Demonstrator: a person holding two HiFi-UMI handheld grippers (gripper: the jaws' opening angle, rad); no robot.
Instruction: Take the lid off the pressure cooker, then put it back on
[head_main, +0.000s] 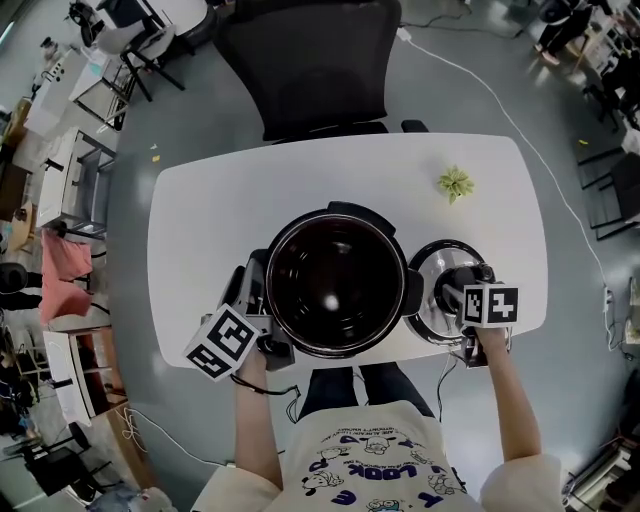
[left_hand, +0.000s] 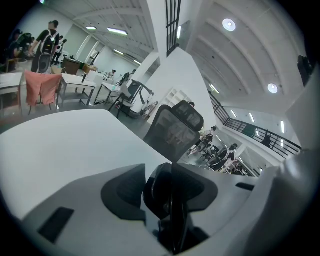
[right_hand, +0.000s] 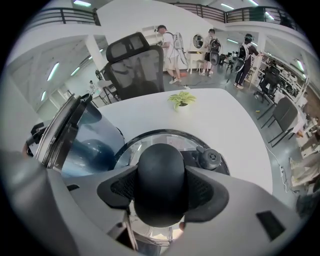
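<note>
Forearms reach out from a printed shirt to a white table (head_main: 250, 190), where a pressure cooker (head_main: 300, 250) stands open with its dark bowl bare. Its lid (head_main: 437, 283) sits just to the right of the pot, close to the near edge; whether it rests on the tabletop or hangs just off it cannot be told.

The right gripper (right_hand: 161, 192) points steeply down with both pads pressed against the lid's black knob (right_hand: 160, 170). The left gripper (left_hand: 169, 195) is closed on the cooker's dark side handle (left_hand: 160, 182), bracing the body. A small green sprig (head_main: 455, 183) lies well apart at the far side, and an office chair (head_main: 310, 60) stands behind the table.

The lifting half looks done, with the return ahead. That move calls for a square grip on the knob, a straight lift high enough to clear the rim, and a level carry over the bowl. The lid should then go down flat so its edge seats all round. The left grip should hold the pot from sliding or turning. A tilted lid could catch the rim.
</note>
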